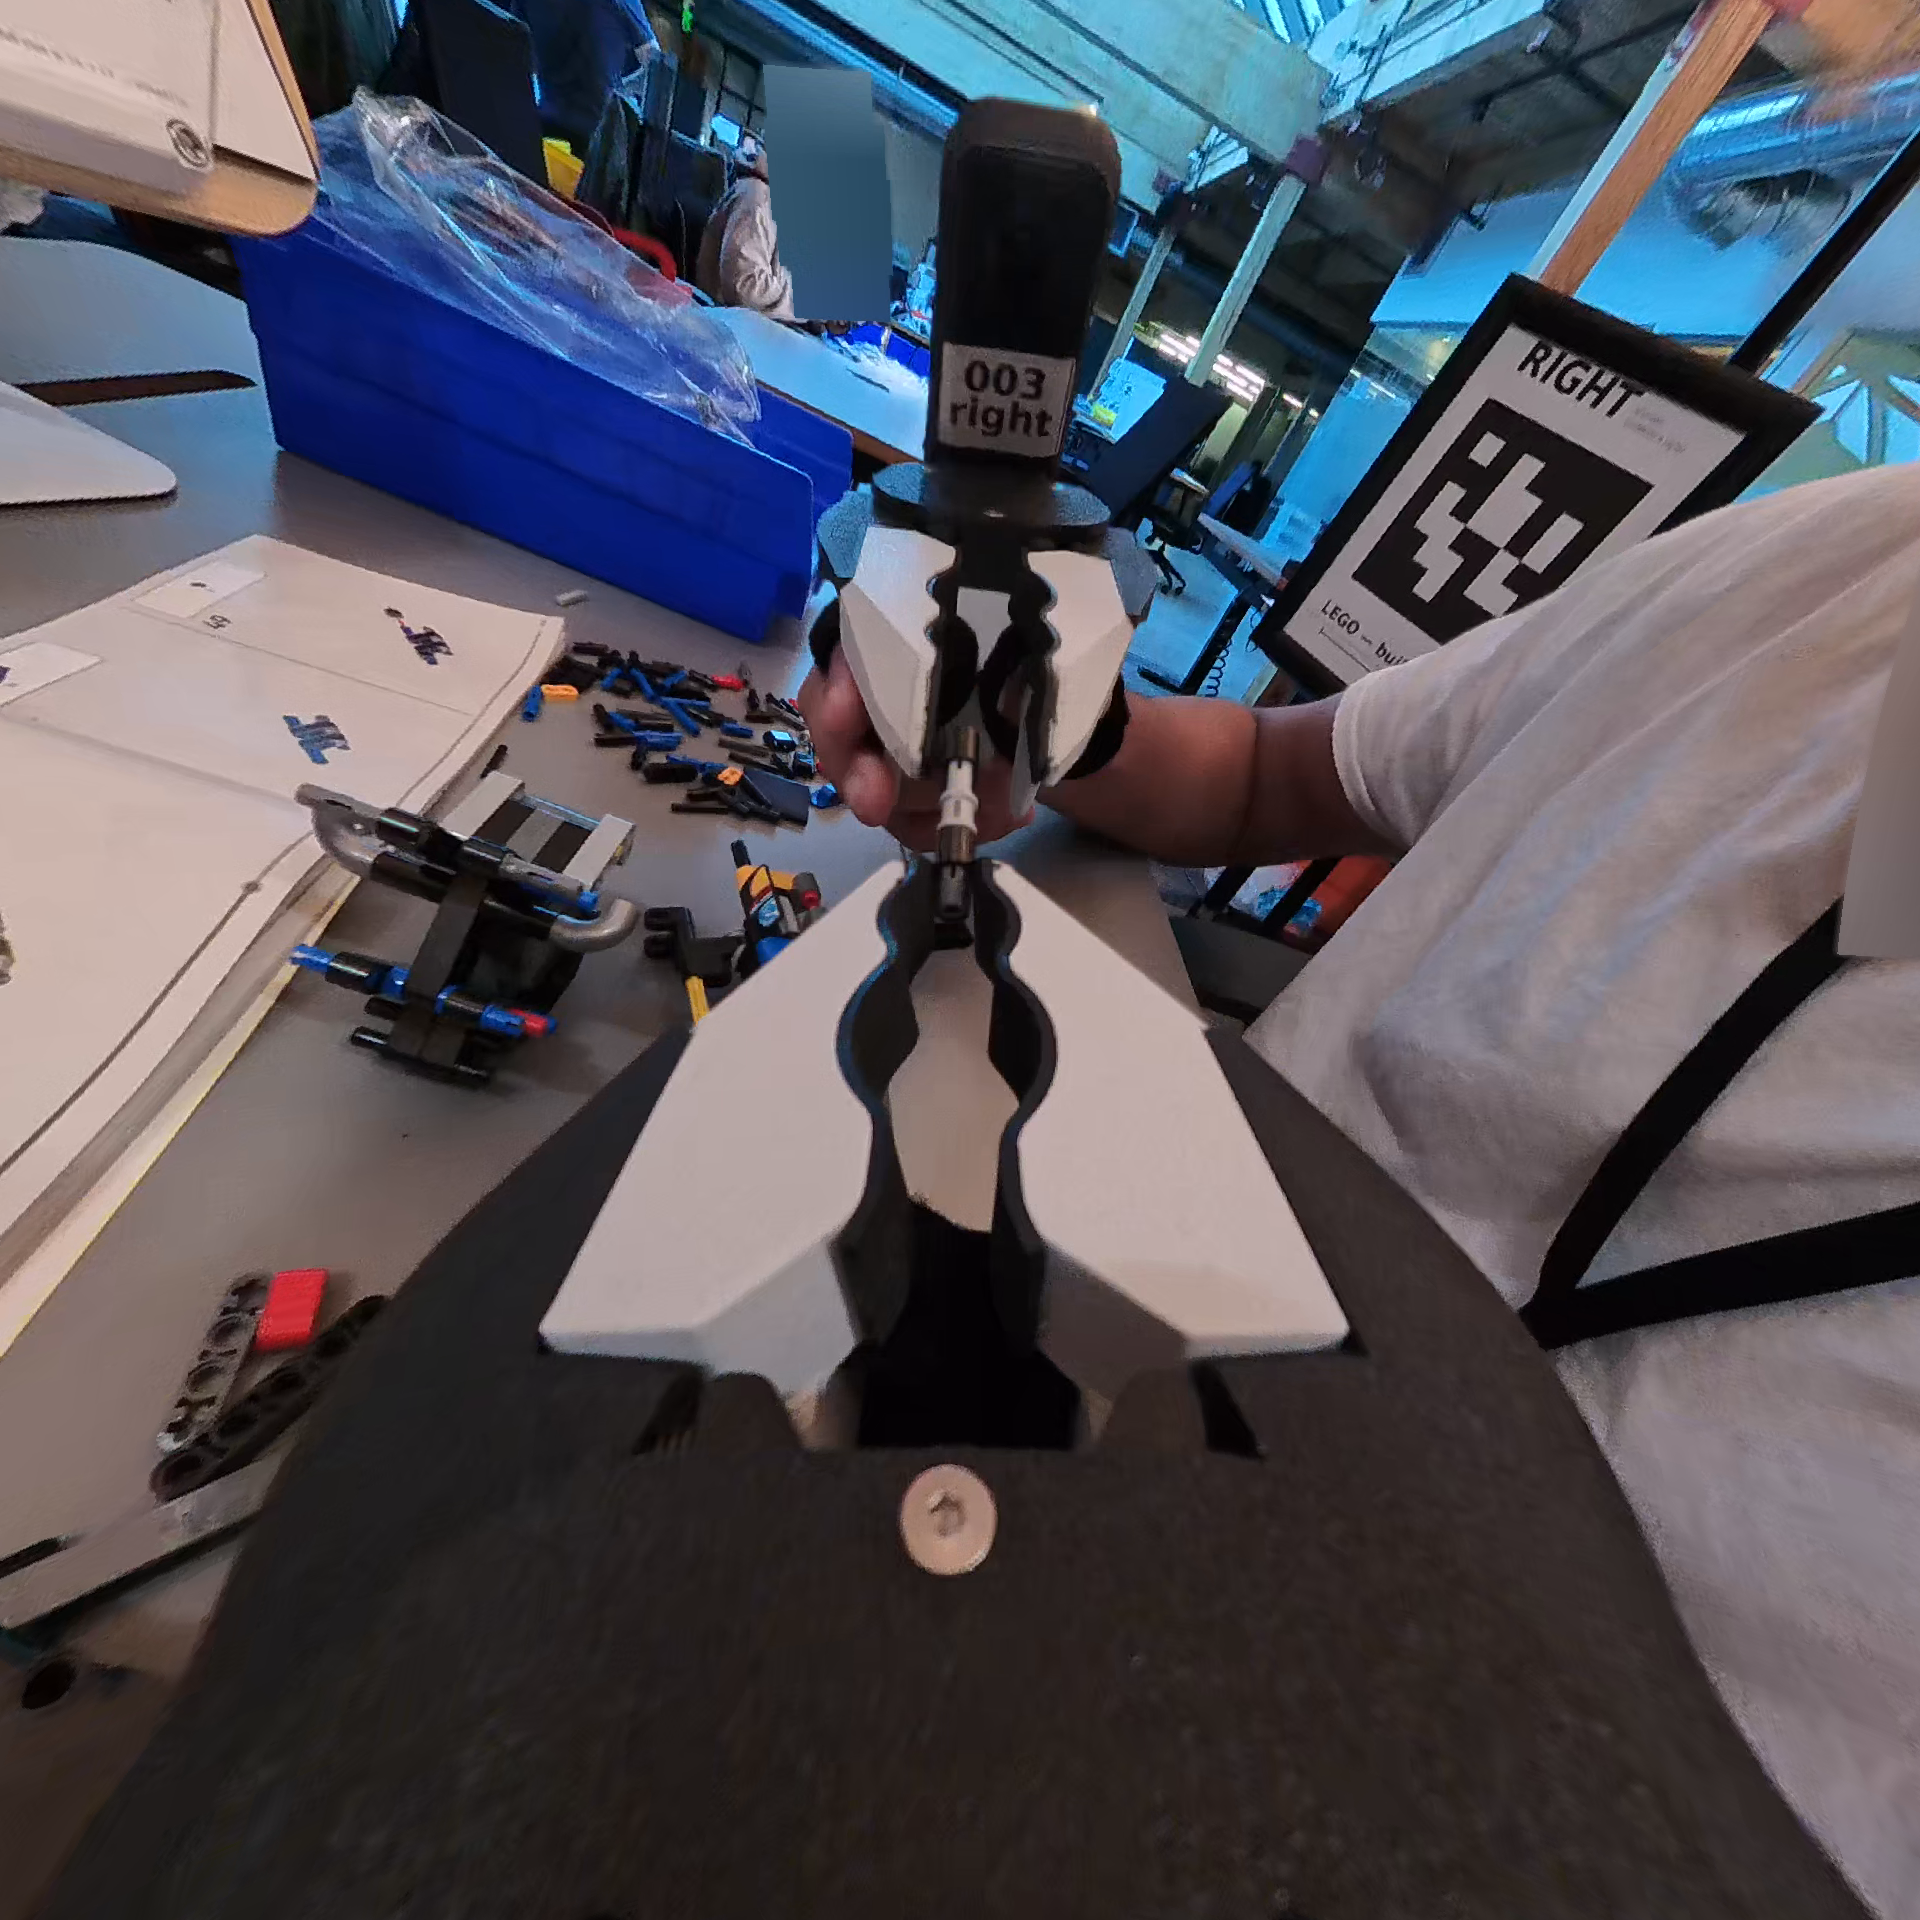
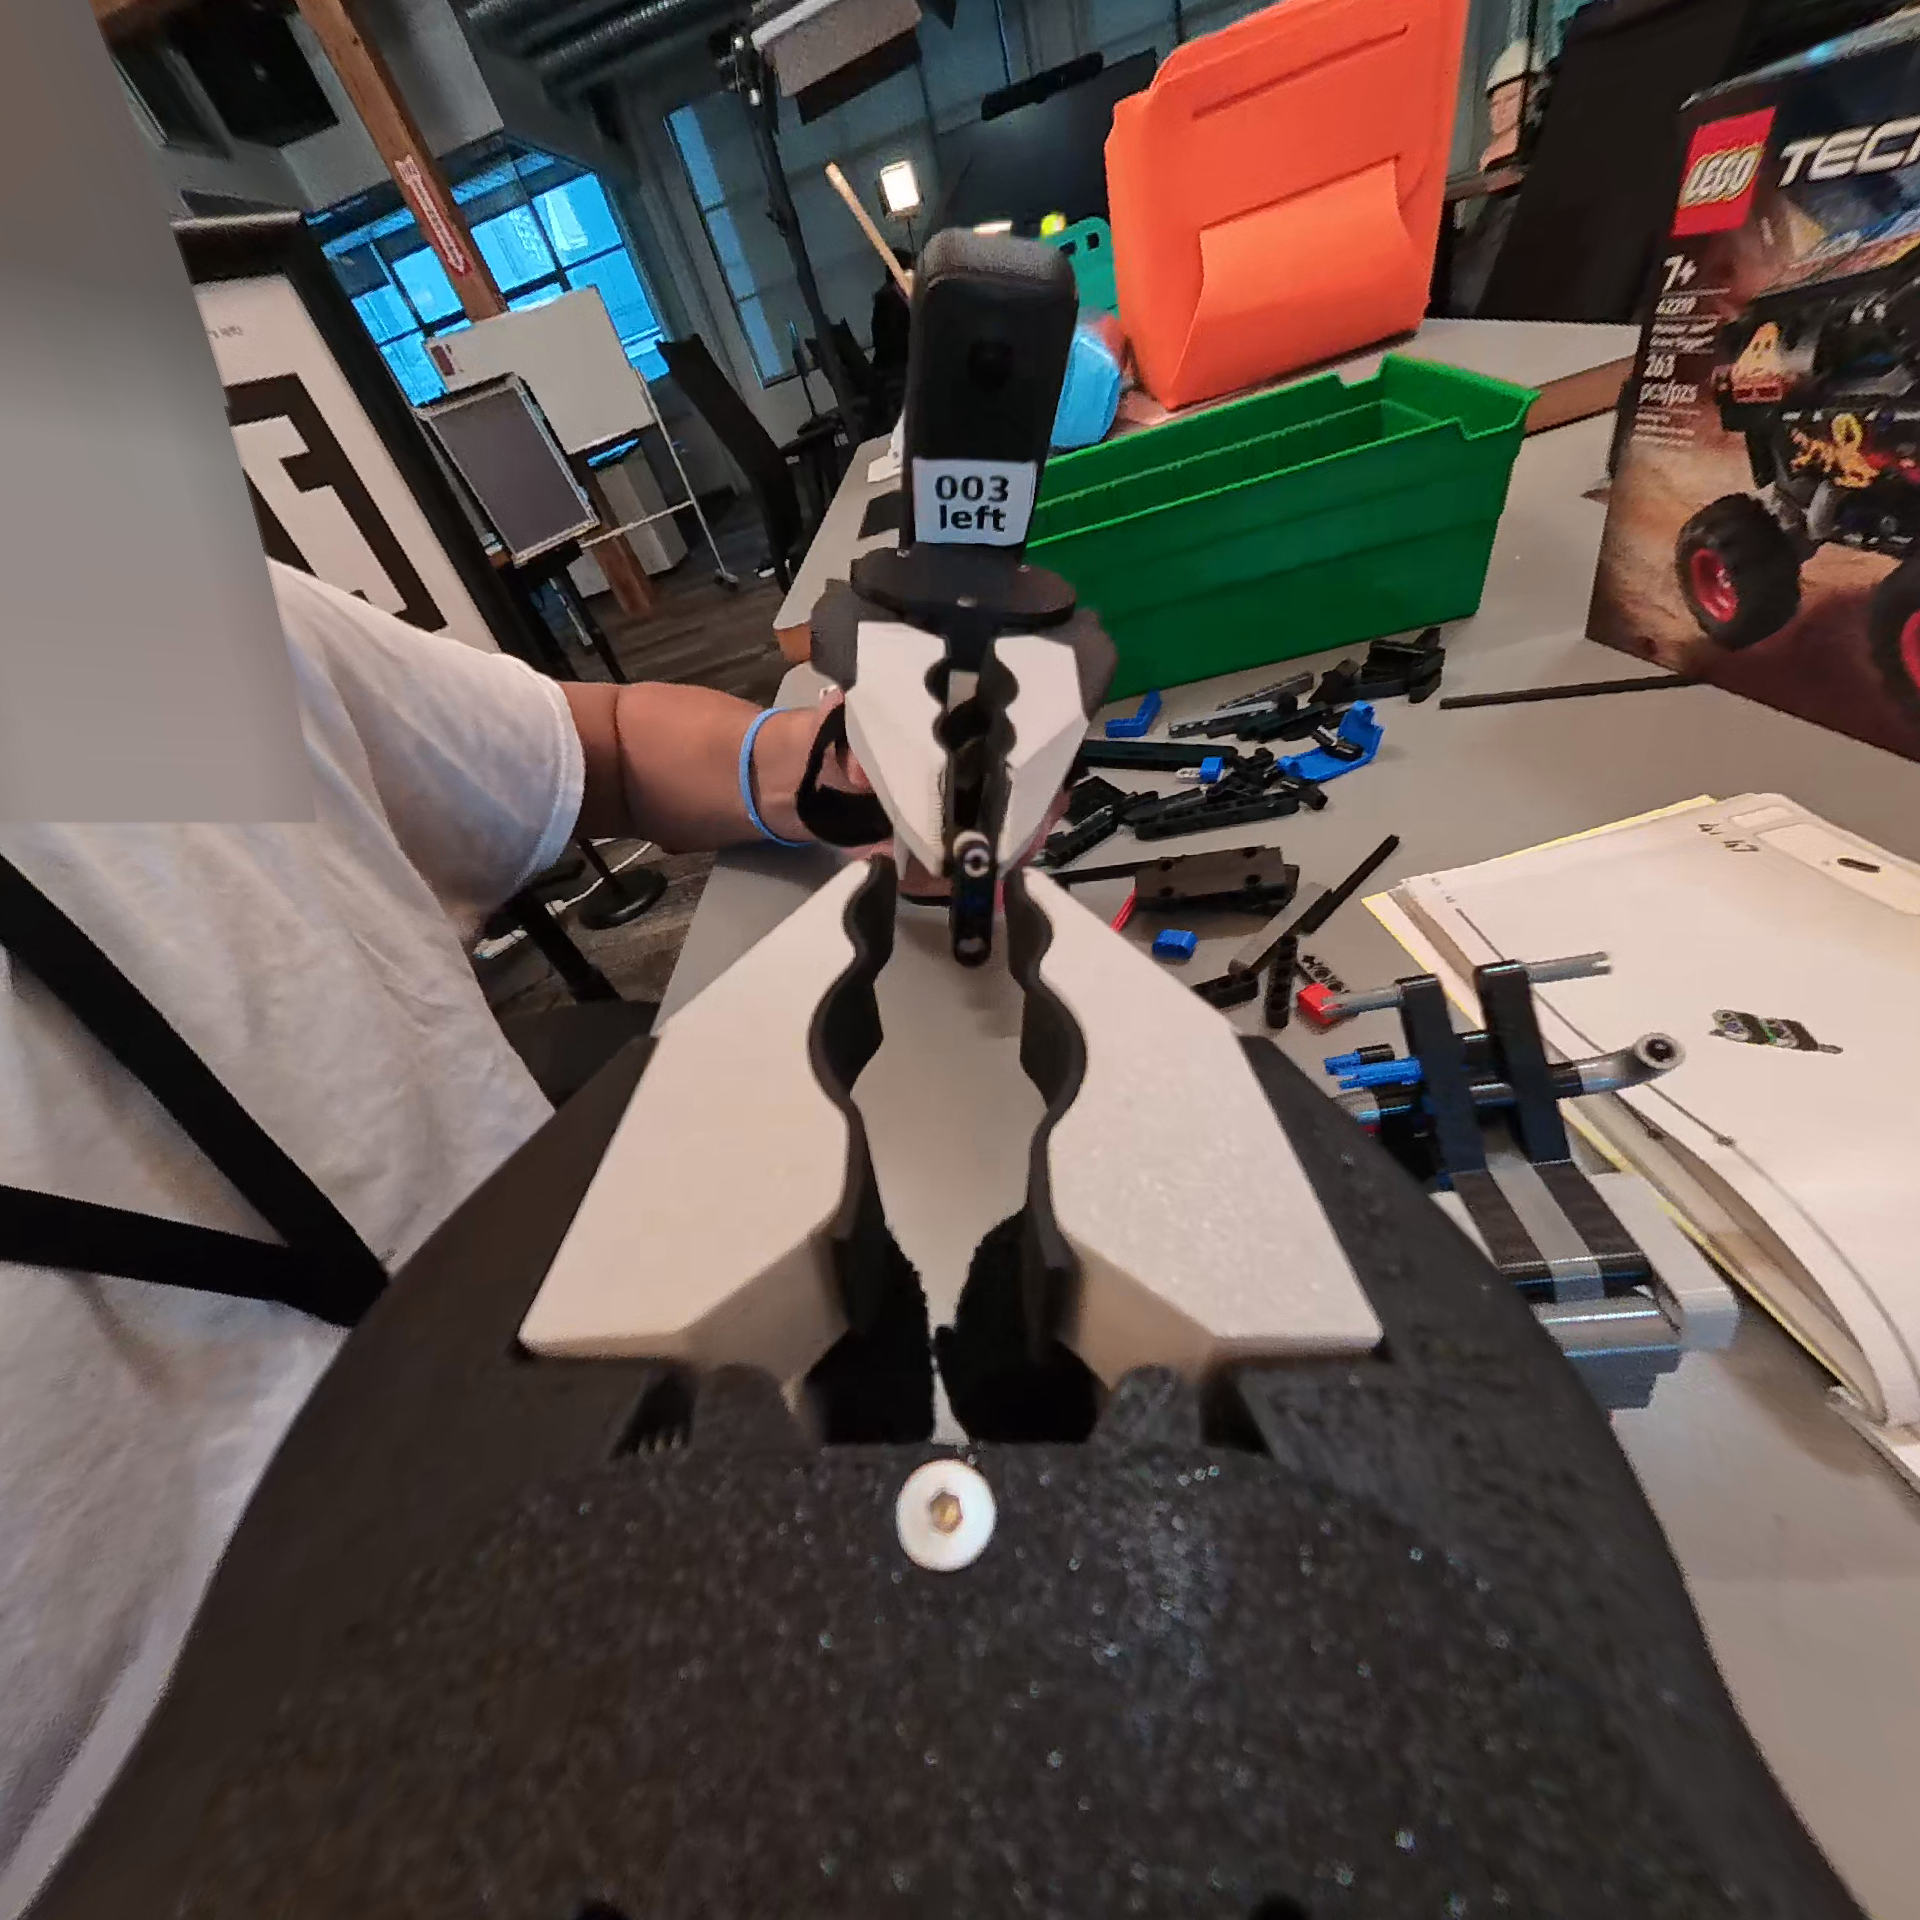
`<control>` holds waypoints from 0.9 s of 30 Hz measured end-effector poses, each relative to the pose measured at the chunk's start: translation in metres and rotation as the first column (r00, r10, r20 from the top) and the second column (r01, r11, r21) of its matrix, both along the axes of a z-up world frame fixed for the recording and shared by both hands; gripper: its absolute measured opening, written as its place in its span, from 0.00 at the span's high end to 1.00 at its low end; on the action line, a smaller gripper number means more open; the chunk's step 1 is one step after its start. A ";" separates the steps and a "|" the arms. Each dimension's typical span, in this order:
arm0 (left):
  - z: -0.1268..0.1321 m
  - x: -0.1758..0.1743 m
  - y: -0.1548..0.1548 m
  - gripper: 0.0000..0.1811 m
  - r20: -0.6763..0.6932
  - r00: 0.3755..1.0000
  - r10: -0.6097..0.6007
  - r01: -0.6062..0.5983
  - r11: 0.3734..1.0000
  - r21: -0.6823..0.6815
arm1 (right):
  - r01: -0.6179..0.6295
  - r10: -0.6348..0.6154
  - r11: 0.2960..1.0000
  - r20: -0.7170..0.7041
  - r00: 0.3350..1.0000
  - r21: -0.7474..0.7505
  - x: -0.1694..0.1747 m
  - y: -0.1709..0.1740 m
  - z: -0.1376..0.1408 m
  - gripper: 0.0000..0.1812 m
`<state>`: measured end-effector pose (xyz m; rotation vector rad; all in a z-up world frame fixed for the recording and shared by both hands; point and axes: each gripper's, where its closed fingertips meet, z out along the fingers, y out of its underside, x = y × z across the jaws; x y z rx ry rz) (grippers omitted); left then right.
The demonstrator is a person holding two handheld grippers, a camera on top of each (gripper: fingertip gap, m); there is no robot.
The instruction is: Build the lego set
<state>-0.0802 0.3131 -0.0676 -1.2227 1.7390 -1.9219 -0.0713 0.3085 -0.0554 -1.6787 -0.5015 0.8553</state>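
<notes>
While the two claws face each other tip to tip above the grey worktop [image 1: 343,1122], each pinches one end of the same small assembly. The left claw [image 1: 948,896] is nearly pressed together, its tips nipping a short black beam [image 2: 970,902] with round holes; the right wrist view shows this beam standing on end between the far white fingers. The right claw [image 2: 948,883] is likewise narrowed to a slim gap, and from the left wrist view it grips a white and grey pin [image 1: 956,798] that points down into the beam's top. On the worktop beside the open instruction booklet [image 1: 208,748] rests the partly built black frame [image 1: 468,914] with blue pins and a curved grey bar. Loose black and blue parts [image 1: 686,727] lie scattered nearer the blue bin [image 1: 520,447]. A green bin [image 2: 1278,520] and the set's box [image 2: 1787,416] stand farther back.
</notes>
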 end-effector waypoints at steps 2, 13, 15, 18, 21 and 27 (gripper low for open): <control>-0.002 0.000 -0.005 0.97 -0.008 1.000 -0.008 0.008 1.000 0.017 | 0.005 -0.005 1.000 0.044 0.999 -0.009 -0.001 0.000 -0.005 0.93; 0.018 0.004 0.000 0.95 0.152 0.982 0.113 -0.117 0.993 0.017 | 0.043 -0.038 0.998 -0.141 0.989 0.034 -0.001 0.005 0.013 0.97; 0.017 0.004 -0.002 0.95 0.145 0.984 0.107 -0.111 0.994 0.017 | 0.057 -0.050 0.997 -0.154 0.987 0.044 0.001 0.005 0.016 0.97; 0.022 0.002 -0.003 0.97 0.146 0.985 0.091 -0.088 0.996 -0.029 | 0.062 -0.052 0.997 -0.158 0.986 0.055 -0.001 0.004 0.018 0.97; 0.022 0.000 -0.003 0.97 0.135 0.988 0.074 -0.067 0.996 -0.052 | 0.056 -0.049 0.997 -0.120 0.992 0.059 -0.003 0.003 0.016 0.96; 0.016 -0.002 -0.005 0.97 0.096 0.995 0.038 -0.033 0.998 -0.058 | 0.043 -0.045 0.996 0.024 0.999 0.079 -0.002 0.000 0.005 0.94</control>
